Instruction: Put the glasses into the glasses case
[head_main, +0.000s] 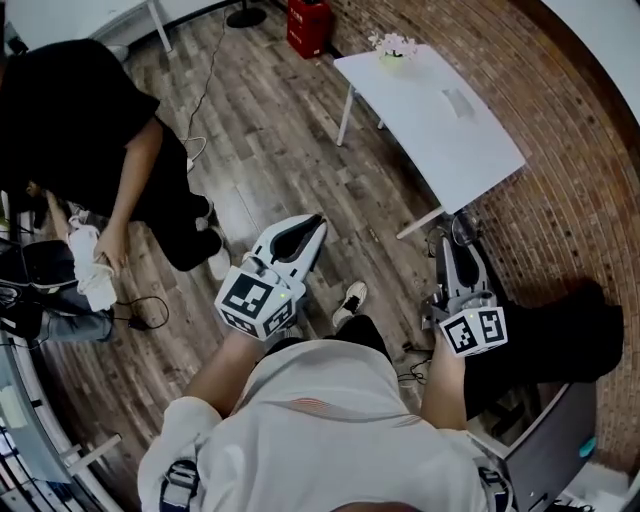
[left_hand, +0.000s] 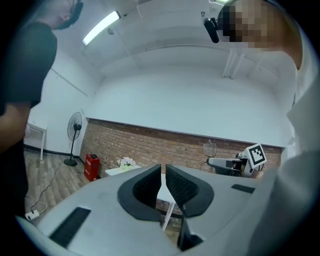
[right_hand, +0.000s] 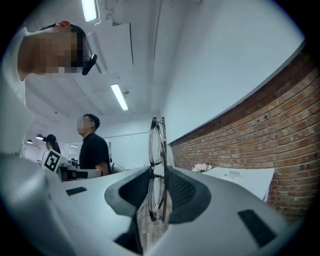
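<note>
Well, the right claw (right_hand: 159, 175) is squeezed tight on the folded glasses (right_hand: 157, 145), which stand straight up between its two jaws. They are held out in the air over the wood floor (head_main: 290, 150), near the white table (head_main: 440, 140). The left claw (left_hand: 162, 172) has its jaws pulled together with only a thin slit showing, and nothing is inside them.

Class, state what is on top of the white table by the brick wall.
On the white table: a small bunch of flowers and a flat grey thing, too small to identify. Nothing covers the tabletop.
</note>
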